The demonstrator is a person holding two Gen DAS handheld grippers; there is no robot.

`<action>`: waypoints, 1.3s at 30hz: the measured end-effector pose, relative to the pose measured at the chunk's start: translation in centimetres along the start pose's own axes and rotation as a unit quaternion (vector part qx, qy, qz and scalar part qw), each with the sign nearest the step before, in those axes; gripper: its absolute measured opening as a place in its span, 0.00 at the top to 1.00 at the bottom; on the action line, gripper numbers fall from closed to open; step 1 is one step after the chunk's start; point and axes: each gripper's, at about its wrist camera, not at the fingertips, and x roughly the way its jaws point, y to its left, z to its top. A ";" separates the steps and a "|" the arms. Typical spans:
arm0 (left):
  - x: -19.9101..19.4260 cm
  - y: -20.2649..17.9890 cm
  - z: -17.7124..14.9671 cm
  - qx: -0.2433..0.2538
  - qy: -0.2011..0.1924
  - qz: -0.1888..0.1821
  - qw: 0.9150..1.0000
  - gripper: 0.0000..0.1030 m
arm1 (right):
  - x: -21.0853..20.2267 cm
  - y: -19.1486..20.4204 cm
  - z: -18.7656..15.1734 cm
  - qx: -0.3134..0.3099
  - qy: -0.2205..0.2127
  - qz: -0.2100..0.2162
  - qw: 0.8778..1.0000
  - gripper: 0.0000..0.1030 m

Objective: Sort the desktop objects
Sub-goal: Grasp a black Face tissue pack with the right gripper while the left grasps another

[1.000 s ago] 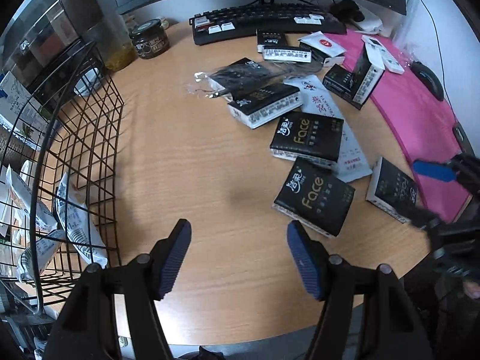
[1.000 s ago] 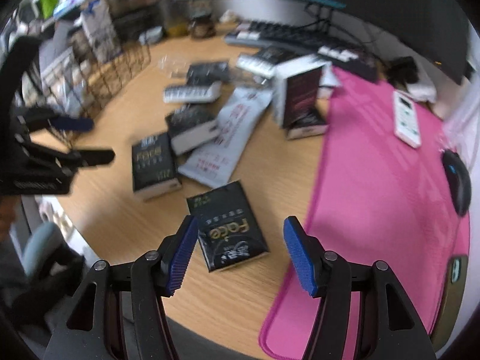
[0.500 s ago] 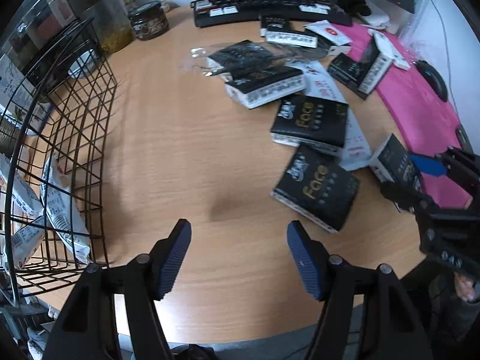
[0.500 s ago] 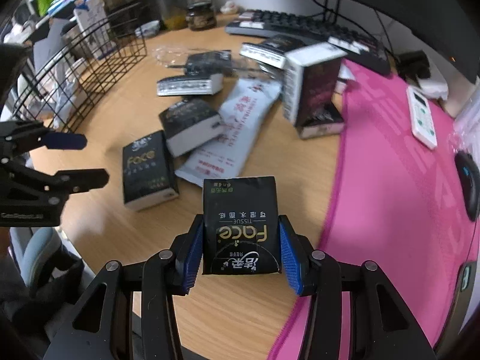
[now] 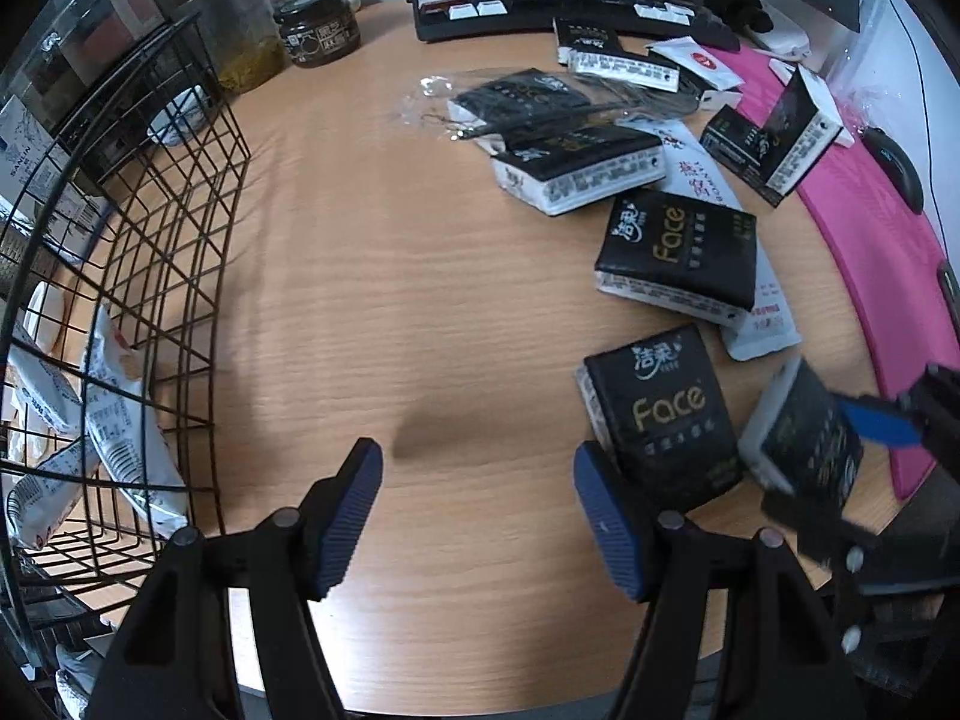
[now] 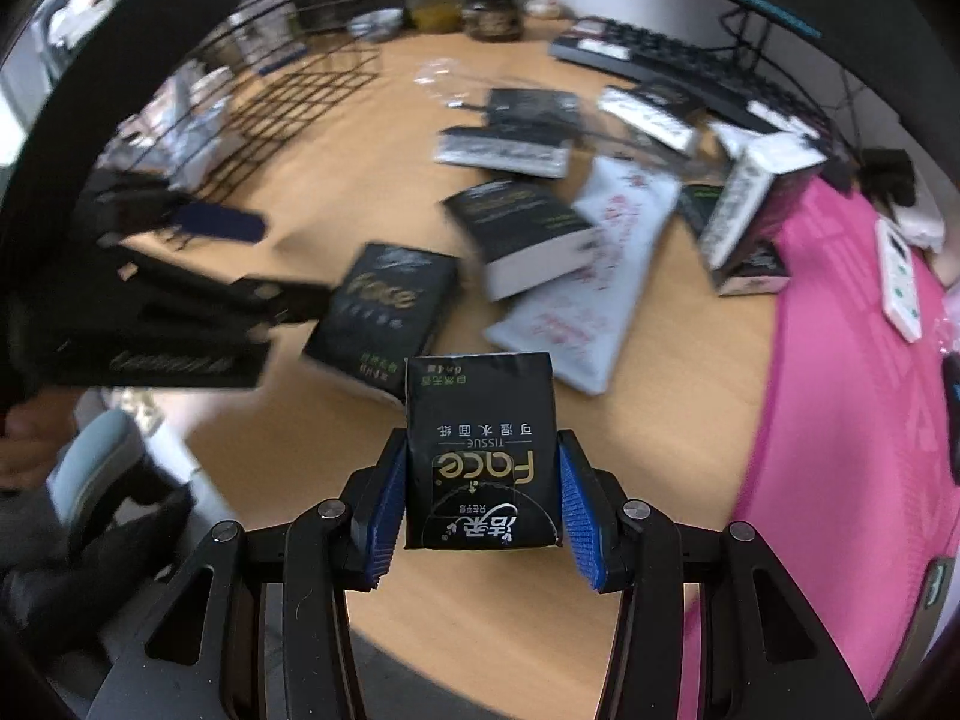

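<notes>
My right gripper [image 6: 480, 498] is shut on a black "Face" tissue pack [image 6: 480, 450] and holds it above the wooden desk; the held pack also shows in the left wrist view [image 5: 804, 438]. My left gripper [image 5: 477, 516] is open and empty, low over bare desk. A second black "Face" pack [image 5: 666, 414] lies just right of its right finger. A third pack [image 5: 678, 252] lies farther back on a white pouch [image 5: 750, 276]. More black tissue packs [image 5: 576, 168] are scattered toward the keyboard. A black wire basket [image 5: 150, 276] stands at the left and holds white packets [image 5: 126, 438].
A keyboard [image 5: 558, 0] and monitor run along the desk's back edge. A dark jar [image 5: 321, 27] stands at the back left. A pink mat [image 5: 870, 240] with a mouse [image 5: 894, 174] and a white remote [image 6: 900, 282] covers the right side.
My right gripper has closed on the black Face pack and lifted it off the desk, moving left. My left gripper stayed open and shifted slightly toward the packs.
</notes>
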 end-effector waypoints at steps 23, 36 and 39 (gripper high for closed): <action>-0.2 -4.6 1.3 0.005 0.001 -0.034 0.999 0.22 | -3.3 -6.5 -1.4 0.095 -0.040 -0.027 0.994 0.54; 0.4 -4.6 1.1 0.026 0.006 -0.045 0.999 0.45 | -3.2 -6.1 -1.5 0.095 -0.039 -0.030 0.994 0.54; 0.1 -4.3 1.2 0.028 0.009 -0.042 0.999 0.49 | -3.2 -6.0 -1.5 0.095 -0.040 -0.031 0.994 0.54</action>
